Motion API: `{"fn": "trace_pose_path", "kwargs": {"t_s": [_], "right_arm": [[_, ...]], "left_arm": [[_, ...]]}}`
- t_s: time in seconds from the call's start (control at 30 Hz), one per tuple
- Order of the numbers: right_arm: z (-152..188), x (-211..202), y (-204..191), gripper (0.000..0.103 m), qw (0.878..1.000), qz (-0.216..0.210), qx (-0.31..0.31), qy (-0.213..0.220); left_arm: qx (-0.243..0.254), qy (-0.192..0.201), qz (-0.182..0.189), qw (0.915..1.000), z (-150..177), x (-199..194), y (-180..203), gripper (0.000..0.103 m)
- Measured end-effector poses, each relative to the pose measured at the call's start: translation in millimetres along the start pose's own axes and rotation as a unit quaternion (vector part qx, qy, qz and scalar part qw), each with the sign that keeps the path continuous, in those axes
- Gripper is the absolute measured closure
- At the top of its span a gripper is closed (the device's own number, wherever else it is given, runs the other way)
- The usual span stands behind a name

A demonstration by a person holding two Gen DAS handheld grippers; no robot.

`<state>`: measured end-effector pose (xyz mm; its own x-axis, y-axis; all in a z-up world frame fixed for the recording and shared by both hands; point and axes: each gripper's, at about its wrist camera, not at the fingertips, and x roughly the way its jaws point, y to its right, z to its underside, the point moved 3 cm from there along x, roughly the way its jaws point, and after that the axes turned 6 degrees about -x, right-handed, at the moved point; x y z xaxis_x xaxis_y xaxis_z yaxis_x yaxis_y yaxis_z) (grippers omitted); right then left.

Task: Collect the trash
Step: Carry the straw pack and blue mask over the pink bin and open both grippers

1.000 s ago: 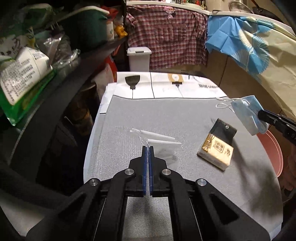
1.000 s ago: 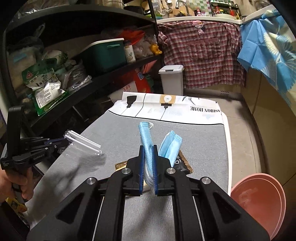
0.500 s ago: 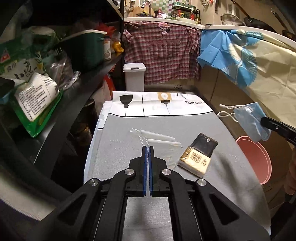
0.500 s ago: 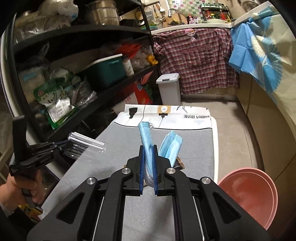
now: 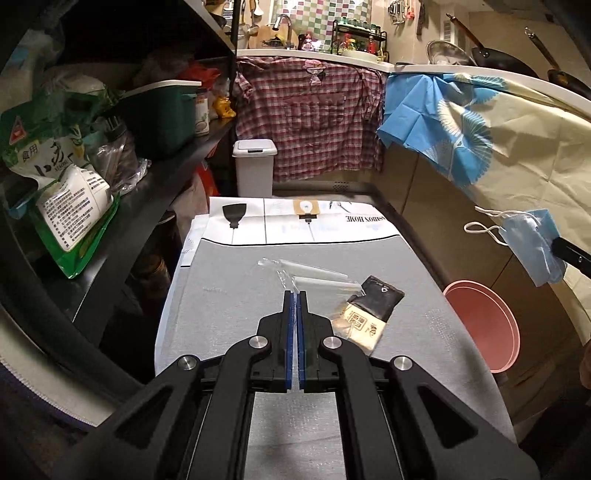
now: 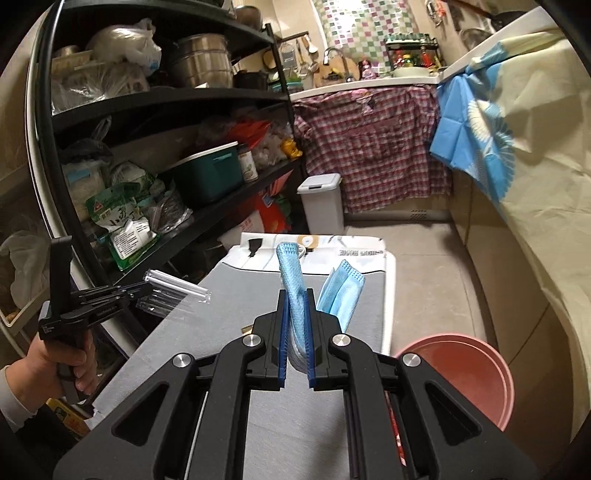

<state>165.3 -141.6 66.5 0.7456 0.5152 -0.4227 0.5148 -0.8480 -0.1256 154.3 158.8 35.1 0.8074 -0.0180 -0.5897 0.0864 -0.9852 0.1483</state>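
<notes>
Right wrist: mask [image 6: 295,273] between hand-held gripper [image 6: 296,332] fingers.

A blue face mask [image 6: 295,284] is folded and pinched up in the air, its white ear loops [image 5: 484,225] dangling. A clear plastic bag [image 5: 314,277] is also held up above the gray table. A small tan and black packet [image 5: 367,314] lies flat on the table. A pink bucket [image 6: 469,373] stands on the floor beside the table.

Place: a cramped home kitchen.
Evidence: tiled wall [image 6: 354,26], sink tap [image 5: 282,22], hung pans [image 5: 498,59], food-stocked shelves [image 6: 166,96], pedal bin [image 5: 254,168].
</notes>
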Motion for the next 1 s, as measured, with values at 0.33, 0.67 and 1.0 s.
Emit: {"fn": "trace_pose_path", "kwargs": {"t_s": [0.33, 0.67, 1.0], "right_arm": [[26.9, 2.3, 35.4, 0.095, 0.999, 0.037, 0.027, -0.001], [36.1, 0.1, 66.9, 0.095, 0.997, 0.053, 0.061, 0.0], [41.3, -0.5, 96.3, 0.095, 0.992, 0.086, 0.09, -0.004]], "left_arm": [[0.017, -0.003, 0.012, 0.9998, 4.5, 1.3, 27.8, 0.102], [0.033, -0.011, 0.026, 0.9991, 7.9, 10.9, 56.5, 0.102], [0.04, -0.015, 0.046, 0.9981, 6.3, 20.0, 86.2, 0.102]]}}
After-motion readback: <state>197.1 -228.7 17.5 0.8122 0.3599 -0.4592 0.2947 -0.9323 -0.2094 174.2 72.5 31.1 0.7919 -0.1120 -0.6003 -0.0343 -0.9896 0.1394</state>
